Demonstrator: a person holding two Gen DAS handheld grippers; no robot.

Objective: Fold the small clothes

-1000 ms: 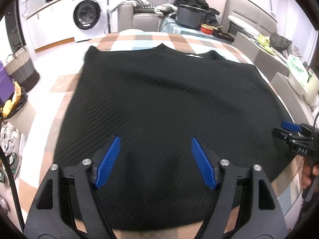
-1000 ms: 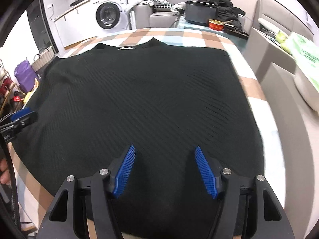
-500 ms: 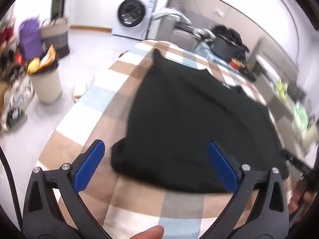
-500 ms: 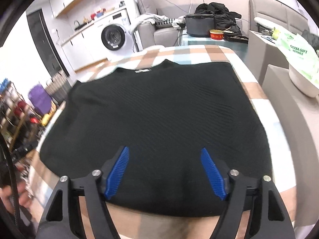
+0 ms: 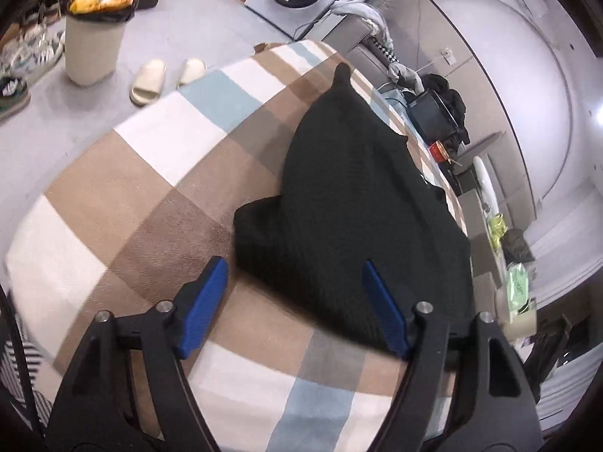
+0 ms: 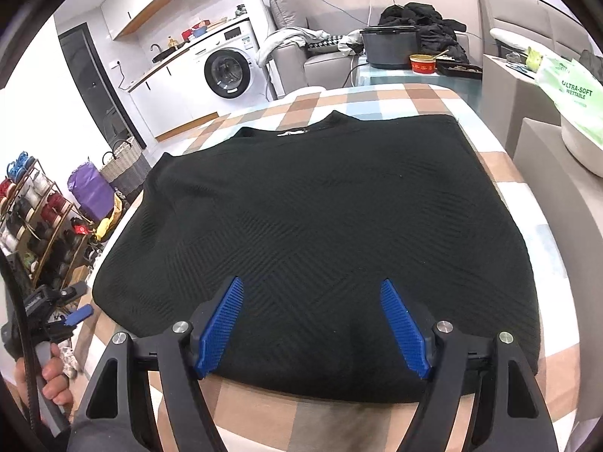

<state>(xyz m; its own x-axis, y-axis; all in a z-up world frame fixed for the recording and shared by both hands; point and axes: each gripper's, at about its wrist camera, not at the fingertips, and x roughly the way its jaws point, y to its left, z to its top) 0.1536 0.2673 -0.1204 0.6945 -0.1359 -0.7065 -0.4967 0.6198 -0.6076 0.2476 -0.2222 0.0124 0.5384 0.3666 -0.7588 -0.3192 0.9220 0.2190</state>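
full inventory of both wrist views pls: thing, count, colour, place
sweater: 1, black, spread flat on the blanket
blanket: 1, brown, white and pale blue checks, under the sweater
washing machine: 1, white, far left wall
slippers: 2, cream, on the floor left of the blanket
bin: 1, cream, beside the slippers
pot: 1, dark, table beyond the blanket
bowl: 1, red, beside the pot
wipes pack: 1, green, far right
left gripper: 1, black with blue pads, at the sweater's near left corner, jaws closing, not pressing the cloth
right gripper: 1, same colours, open over the near hem
hand: 1, holding the left gripper's handle
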